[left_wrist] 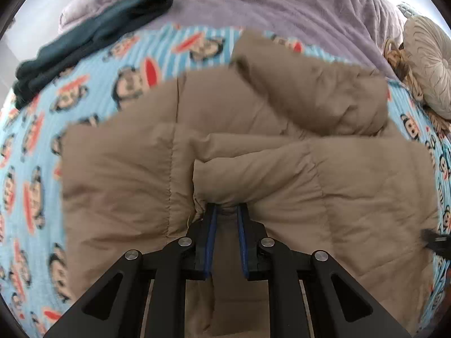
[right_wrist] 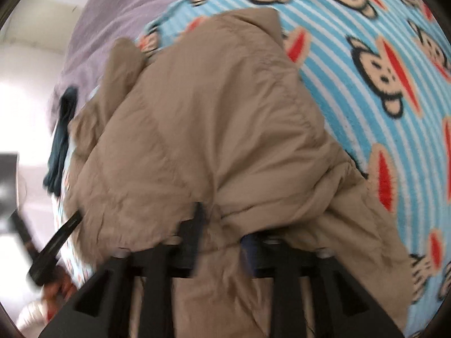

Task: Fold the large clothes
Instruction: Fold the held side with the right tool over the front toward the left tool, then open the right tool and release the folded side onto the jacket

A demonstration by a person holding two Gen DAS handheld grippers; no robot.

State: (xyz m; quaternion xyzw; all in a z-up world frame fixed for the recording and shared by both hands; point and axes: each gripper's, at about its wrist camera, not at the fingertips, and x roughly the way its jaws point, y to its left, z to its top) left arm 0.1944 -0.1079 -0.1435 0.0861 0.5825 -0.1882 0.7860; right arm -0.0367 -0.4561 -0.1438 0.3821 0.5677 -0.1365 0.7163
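- Tan puffy jacket (left_wrist: 253, 146) lies part-folded on the bed's monkey blanket (left_wrist: 33, 191).
- Left tool (left_wrist: 227, 211) clamped on a jacket fold.
- Right tool (right_wrist: 222, 225): jaws' state unclear, fabric between them.
- Risk: slippery padding could spring the fold open.

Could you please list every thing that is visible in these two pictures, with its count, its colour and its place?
puffer jacket: one, tan, partly folded on the monkey blanket, in the middle of both views.
monkey blanket: one, light blue striped with monkey faces, spread under the jacket.
purple blanket: one, lilac, beyond the monkey blanket.
dark garment: one, dark teal, folded, lying across the edge of both blankets.
round cushion: one, beige, at the right edge of the left wrist view.
left gripper: one, black with blue pads, shut on a fold of the jacket.
right gripper: one, black, blurred, jacket cloth between its fingers; whether they press on it is unclear.
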